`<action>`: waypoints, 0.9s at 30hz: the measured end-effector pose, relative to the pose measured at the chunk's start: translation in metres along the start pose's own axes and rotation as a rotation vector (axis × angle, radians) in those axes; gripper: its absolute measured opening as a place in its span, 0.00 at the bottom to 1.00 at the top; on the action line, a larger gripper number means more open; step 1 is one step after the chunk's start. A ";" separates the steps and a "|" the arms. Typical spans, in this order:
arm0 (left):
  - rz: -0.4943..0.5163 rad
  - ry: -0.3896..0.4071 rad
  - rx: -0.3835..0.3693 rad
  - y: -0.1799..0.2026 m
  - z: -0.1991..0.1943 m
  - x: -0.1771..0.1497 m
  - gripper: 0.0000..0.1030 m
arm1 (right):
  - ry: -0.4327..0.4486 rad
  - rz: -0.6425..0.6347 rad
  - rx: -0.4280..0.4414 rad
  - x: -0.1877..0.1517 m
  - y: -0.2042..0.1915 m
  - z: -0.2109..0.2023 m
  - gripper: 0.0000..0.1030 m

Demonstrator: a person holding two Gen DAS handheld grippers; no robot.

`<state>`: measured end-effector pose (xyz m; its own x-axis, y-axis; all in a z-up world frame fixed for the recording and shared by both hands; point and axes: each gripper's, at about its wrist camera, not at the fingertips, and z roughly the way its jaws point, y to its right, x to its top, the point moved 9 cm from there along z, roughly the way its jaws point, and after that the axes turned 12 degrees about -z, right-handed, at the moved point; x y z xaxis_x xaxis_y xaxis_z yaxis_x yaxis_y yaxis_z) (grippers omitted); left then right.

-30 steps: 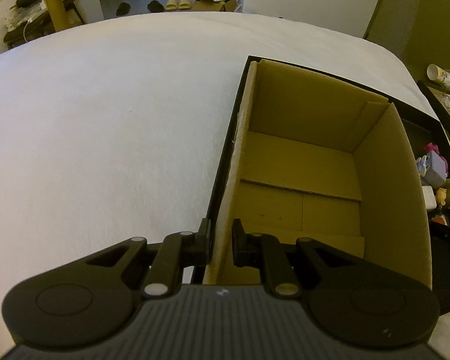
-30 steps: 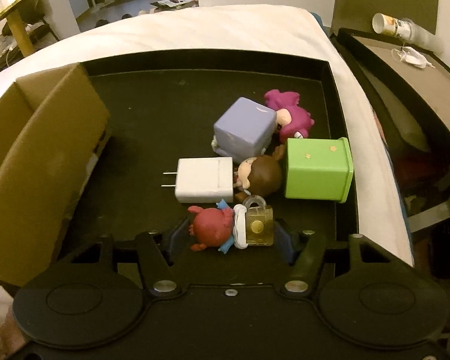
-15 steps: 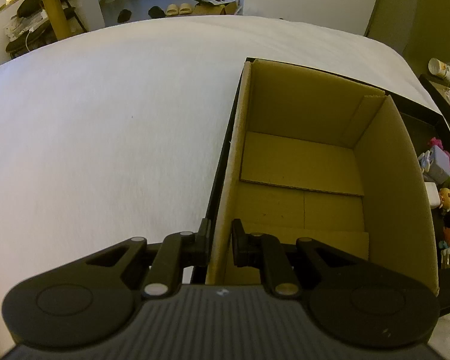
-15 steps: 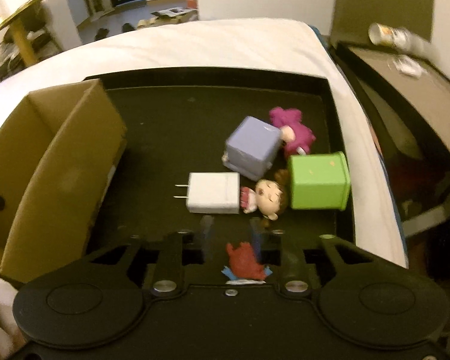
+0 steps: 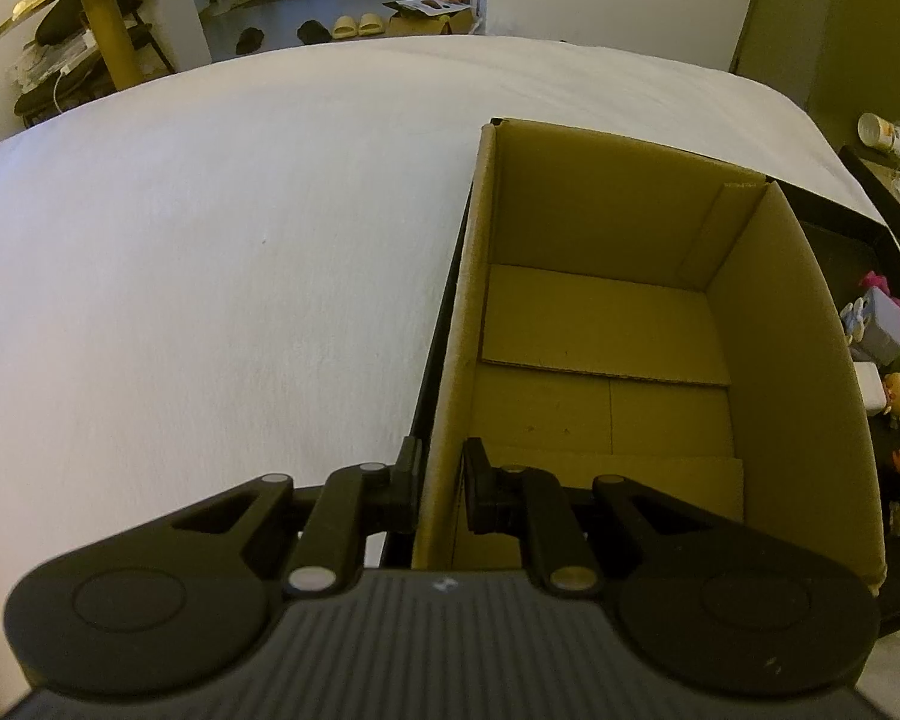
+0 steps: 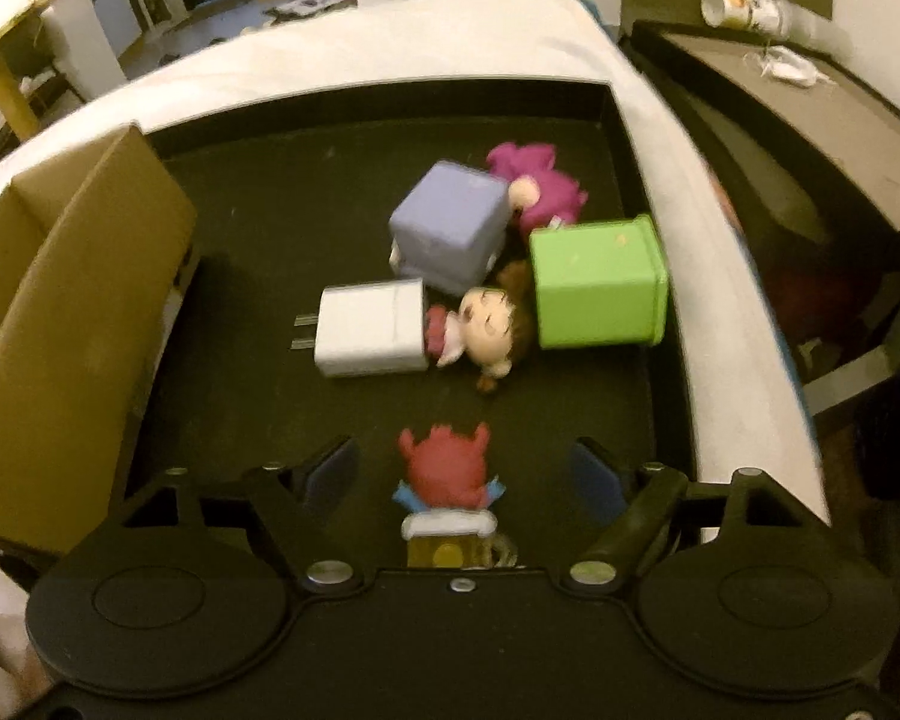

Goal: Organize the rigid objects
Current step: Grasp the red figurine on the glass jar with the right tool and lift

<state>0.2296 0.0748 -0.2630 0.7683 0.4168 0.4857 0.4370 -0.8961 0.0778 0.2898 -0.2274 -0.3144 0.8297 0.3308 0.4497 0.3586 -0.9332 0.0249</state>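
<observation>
Gripping the cardboard box (image 5: 600, 324) wall, the left gripper (image 5: 441, 474) steadies it; the right gripper (image 6: 462, 474), jaws released, straddles the red figurine (image 6: 447, 468) beside the box and may knock it away.

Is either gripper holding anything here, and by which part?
Left gripper clamps the cardboard box by its near-left wall. Right gripper is open around the red figurine, holding nothing.
</observation>
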 end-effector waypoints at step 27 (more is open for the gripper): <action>0.011 0.012 0.015 0.001 -0.001 -0.001 0.13 | 0.116 -0.099 0.010 0.037 -0.036 -0.043 0.37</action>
<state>0.2287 0.0732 -0.2621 0.7672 0.4052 0.4972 0.4357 -0.8981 0.0596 0.2887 -0.1876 -0.2604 0.7354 0.4020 0.5455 0.4406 -0.8953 0.0657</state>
